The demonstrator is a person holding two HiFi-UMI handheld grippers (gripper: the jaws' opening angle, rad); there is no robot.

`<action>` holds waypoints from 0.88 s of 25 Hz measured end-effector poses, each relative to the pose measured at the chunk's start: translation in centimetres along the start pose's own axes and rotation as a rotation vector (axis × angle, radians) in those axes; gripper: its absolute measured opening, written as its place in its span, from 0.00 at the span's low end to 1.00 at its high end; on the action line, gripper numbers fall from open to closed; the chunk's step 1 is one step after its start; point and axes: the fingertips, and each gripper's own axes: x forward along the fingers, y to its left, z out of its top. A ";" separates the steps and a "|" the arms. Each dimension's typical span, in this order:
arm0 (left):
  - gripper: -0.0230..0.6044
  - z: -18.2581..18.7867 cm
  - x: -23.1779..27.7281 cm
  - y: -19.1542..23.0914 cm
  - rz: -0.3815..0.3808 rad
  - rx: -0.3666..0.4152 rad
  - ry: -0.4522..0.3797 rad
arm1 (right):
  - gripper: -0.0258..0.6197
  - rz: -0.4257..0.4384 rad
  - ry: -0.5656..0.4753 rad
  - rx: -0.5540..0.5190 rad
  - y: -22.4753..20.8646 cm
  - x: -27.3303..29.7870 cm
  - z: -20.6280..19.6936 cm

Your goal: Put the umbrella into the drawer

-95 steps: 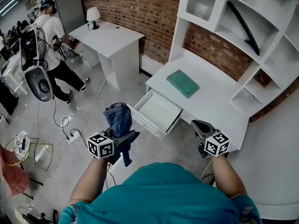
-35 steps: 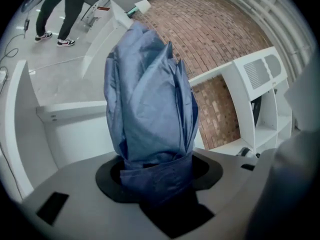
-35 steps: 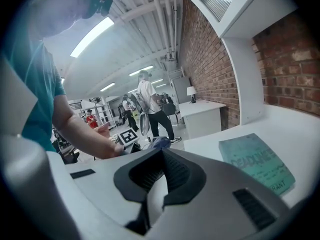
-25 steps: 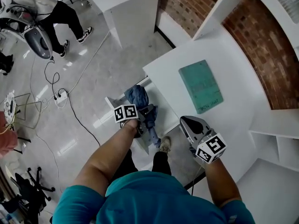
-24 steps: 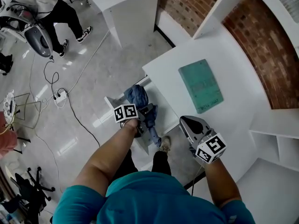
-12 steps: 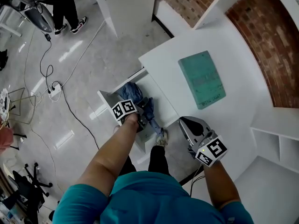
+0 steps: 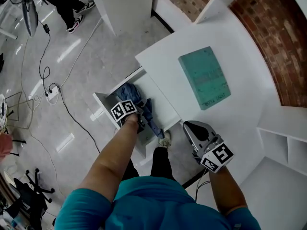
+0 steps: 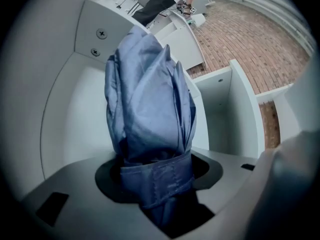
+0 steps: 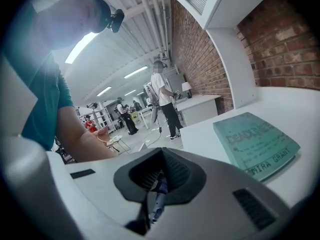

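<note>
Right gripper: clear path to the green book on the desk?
Probably yes. The right gripper holds nothing and hovers by the front edge of the desk; the green book lies flat on top just beyond it, with nothing between them.

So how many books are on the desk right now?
1. A teal book lies flat on the white desk, up and right of the open drawer in the head view. The shelves at the right are only partly in view, so others may be hidden.

The left tongs (image 8: pixel 156 181), on an outstretched arm, angle downward, clamped on a folded blue fabric umbrella (image 8: pixel 147 99); the right tongs (image 9: pixel 155 184) are closed and empty.
</note>
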 end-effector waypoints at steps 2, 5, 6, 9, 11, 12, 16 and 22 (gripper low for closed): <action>0.44 -0.1 0.4 0.3 0.014 0.001 0.019 | 0.07 -0.001 0.003 0.006 -0.2 -0.1 -0.3; 0.44 -0.3 0.7 0.0 0.020 0.055 0.068 | 0.07 -0.002 0.007 0.013 -0.3 -0.2 -0.7; 0.44 -0.4 0.8 -0.3 0.016 0.084 0.088 | 0.07 -0.002 0.008 0.017 -0.3 -0.2 -0.7; 0.44 -0.8 1.1 -1.7 -0.003 0.178 0.154 | 0.07 -0.002 0.011 0.024 -0.4 0.0 -0.9; 0.44 -1.1 1.6 -2.5 -0.006 0.245 0.208 | 0.07 0.000 0.010 0.025 -0.3 0.1 -1.0; 0.44 -1.2 1.8 -2.7 -0.001 0.282 0.237 | 0.07 0.001 0.010 0.026 -0.3 0.2 -1.0; 0.44 -1.7 2.6 -2.6 0.051 0.451 0.339 | 0.07 0.002 0.012 0.030 -0.6 0.2 -0.9; 0.44 -2.2 3.4 -1.2 0.117 0.596 0.418 | 0.07 0.001 0.025 0.031 -1.0 0.5 -1.4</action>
